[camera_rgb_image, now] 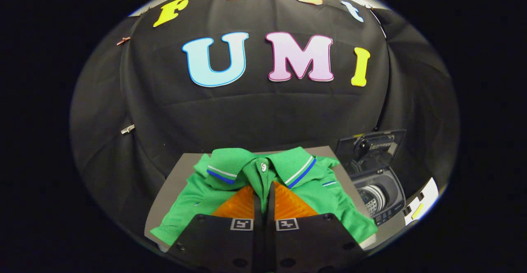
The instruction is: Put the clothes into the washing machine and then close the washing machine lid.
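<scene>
A green polo shirt (329, 199) with white and blue stripes on its collar lies spread flat on a grey board (181, 170). My gripper (263, 188) hovers over the shirt's front, its fingers (241, 205) drawn together with only a thin slit between them. The tips sit just short of the buttoned placket, and the cloth looks unruffled there. To the right of the shirt stands a small top-loading washing machine (395, 182). Its lid (370, 147) is raised upright at the back and the drum (372, 197) lies open.
The grey board rests on a surface draped in black cloth, and the booth's black wall rises close behind it. A white strip with a yellow mark (422, 205) lies to the right of the washing machine.
</scene>
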A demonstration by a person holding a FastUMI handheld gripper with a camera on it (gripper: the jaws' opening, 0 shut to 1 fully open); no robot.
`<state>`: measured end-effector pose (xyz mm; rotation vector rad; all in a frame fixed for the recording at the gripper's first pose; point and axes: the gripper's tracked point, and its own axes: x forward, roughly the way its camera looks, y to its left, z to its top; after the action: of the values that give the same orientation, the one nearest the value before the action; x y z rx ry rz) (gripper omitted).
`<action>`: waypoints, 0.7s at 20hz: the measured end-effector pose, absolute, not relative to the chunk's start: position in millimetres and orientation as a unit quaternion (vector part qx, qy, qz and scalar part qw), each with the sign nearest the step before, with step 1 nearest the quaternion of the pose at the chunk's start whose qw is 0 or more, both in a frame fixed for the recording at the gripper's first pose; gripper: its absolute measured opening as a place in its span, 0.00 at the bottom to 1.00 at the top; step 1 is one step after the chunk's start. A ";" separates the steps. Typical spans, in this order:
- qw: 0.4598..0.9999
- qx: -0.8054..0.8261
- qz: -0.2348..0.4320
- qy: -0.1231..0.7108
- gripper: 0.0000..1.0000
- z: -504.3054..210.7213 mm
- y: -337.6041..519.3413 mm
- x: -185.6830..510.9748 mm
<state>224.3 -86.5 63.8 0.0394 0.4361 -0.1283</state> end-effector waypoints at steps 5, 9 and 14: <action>0.980 0.017 -0.059 0.190 0.05 98.1 -117.9 210.9; 0.984 0.009 -0.047 0.170 0.05 124.5 -167.3 201.8; 0.987 0.018 -0.027 0.156 0.05 142.6 -245.6 191.2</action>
<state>191.2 -245.6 142.6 0.0362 0.3127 -0.0535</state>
